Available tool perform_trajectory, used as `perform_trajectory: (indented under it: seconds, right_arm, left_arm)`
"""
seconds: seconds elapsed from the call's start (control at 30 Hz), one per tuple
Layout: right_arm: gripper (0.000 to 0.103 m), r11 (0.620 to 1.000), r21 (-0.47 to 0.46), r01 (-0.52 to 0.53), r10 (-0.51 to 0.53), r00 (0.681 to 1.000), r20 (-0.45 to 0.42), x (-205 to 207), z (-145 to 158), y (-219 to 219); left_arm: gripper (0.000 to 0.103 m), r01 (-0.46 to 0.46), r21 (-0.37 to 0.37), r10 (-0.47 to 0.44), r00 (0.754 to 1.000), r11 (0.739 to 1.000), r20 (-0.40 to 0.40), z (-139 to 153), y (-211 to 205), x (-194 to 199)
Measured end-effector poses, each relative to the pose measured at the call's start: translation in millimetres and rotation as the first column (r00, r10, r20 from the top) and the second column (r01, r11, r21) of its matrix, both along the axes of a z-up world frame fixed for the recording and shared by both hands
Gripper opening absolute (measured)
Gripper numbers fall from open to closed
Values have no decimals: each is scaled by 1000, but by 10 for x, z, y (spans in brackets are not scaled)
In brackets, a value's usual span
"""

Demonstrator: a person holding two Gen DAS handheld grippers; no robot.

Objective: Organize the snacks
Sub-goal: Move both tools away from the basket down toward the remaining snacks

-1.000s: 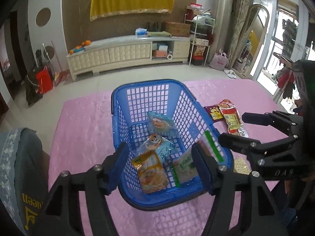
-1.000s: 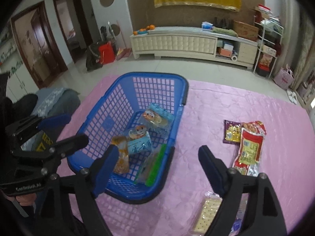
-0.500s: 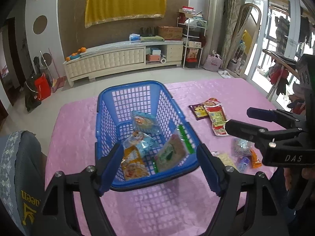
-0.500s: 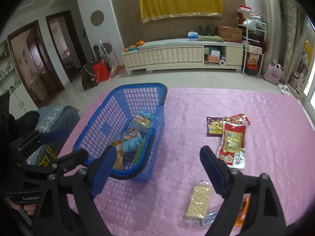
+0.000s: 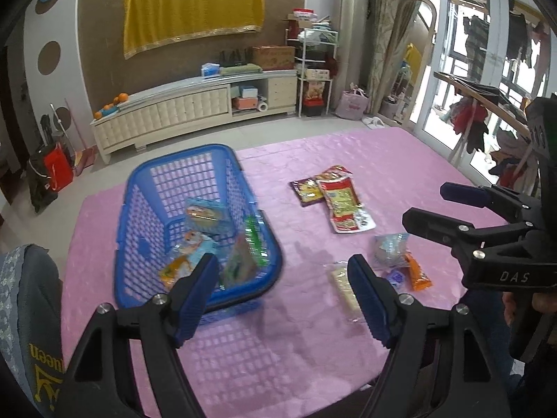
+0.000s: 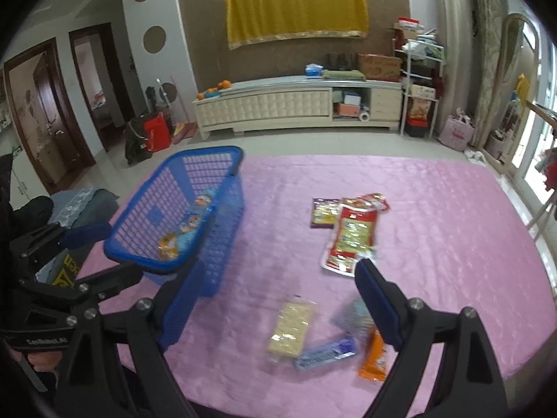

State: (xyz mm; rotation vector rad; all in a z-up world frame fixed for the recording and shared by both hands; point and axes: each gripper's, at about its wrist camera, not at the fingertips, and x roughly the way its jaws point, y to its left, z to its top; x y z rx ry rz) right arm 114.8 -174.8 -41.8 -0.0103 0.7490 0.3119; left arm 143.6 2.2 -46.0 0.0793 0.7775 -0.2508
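Snacks (image 6: 291,324) lie on the pink cloth (image 6: 435,230) right of our blue basket (image 5: 139,209), and our left gripper (image 5: 283,278), just opened wider, and right gripper (image 6: 278,291) gape empty.

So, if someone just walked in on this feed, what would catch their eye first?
Probably the blue basket at the left of the pink tablecloth, already holding several snack packets. Next, the loose snacks to its right: a red-and-yellow packet mid-table and a pale cracker pack near the front edge. Both hand-held grippers stand open and empty.
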Motion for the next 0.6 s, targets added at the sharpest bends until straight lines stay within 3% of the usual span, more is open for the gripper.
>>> perform_trajectory:
  seconds: [0.13,0.6]
  right_arm:
    - [90,999,8,32,-32,997,-63,-15,-89,-219]
    - [90,988,-18,155,-156,982,-108,-149,-391,-861]
  left_arm:
    - [75,31,5,-31,999,1000,-29,-90,-219,11]
    - [75,78,-21,-80,985,997,-155,-489,-860,147]
